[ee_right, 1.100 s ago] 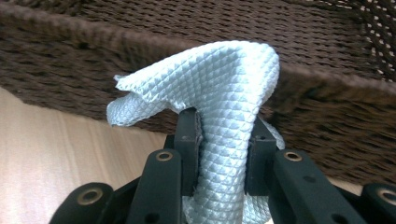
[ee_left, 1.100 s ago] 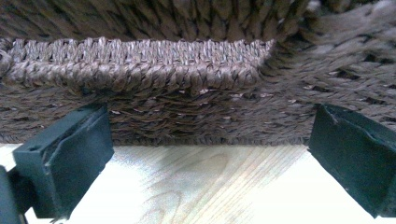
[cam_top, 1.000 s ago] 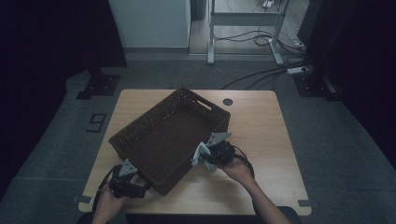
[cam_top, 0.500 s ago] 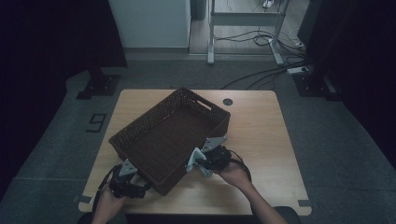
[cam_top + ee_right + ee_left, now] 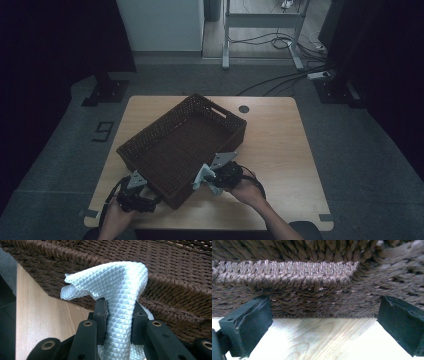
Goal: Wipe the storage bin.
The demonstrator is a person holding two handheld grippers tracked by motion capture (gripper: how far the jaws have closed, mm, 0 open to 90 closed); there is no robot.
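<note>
- Ahead of both of your grippers stands the brown wicker basket [image 5: 182, 145], set skew on the wooden table [image 5: 280, 145]; its long axis runs from the near corner by your left gripper [image 5: 136, 192] away toward the far corner with the cut-out handle.
- The basket's long near wall rises straight in front of your right gripper [image 5: 207, 180], and in the right gripper view its woven rim [image 5: 175, 287] crosses directly behind the cloth, so that wall is what stands in the way.
- Well beyond the basket, past your right gripper, a small round black cap [image 5: 243, 108] sits in the tabletop near the far edge.
- The white quilted cloth [image 5: 120, 297] is bunched into a narrow upright roll between the jaws of your right gripper [image 5: 119, 322]; its long axis runs up along the jaws, and its free end fans out above them, with a folded tip pointing to the left of the jaws in the right gripper view.
- Your right gripper is nearly closed and pinches the cloth firmly, with both pads pressed into the fabric, right at the basket's wall.
- Your left gripper [image 5: 322, 322] stands wide open with nothing between its jaws; in the left gripper view the basket's short end wall [image 5: 312, 290] lies just ahead of the 2 pads, with bare table below them.
- Whether those pads touch the weave, you cannot tell.
</note>
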